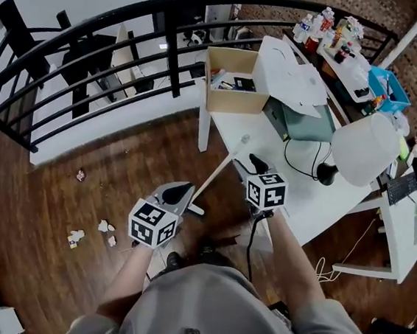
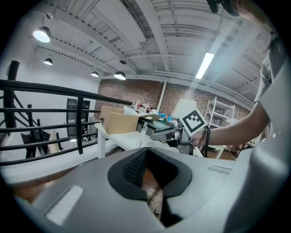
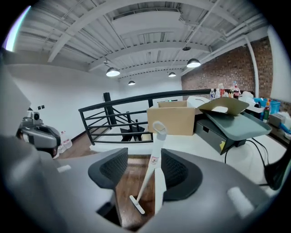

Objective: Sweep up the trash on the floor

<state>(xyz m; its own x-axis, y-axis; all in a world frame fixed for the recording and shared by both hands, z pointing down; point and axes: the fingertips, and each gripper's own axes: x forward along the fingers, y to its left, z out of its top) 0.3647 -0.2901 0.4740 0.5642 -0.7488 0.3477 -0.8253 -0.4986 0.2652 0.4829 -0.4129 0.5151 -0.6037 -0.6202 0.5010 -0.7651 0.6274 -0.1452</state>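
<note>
My left claw [image 1: 184,191] is closed, its tips meeting with nothing between them, and through the slit behind the tips in the left gripper view [image 2: 146,157] I see only brown wooden floor [image 1: 119,168]. My right claw [image 1: 255,162] is spread wide. In the right gripper view [image 3: 144,164] a long white handle [image 3: 157,145] with a loop at its top stands in the gap between the pads, and neither pad presses on it. From the head view that handle [image 1: 219,170] slants up from the floor, with its top at the edge of the white table [image 1: 295,186]. The trash lies well off to my left: three crumpled paper scraps [image 1: 75,237] close together on the floor, and one more bit [image 1: 80,175] farther out toward the black railing [image 1: 95,47]. An open cardboard box [image 1: 235,91] sits on the table's far corner.
</note>
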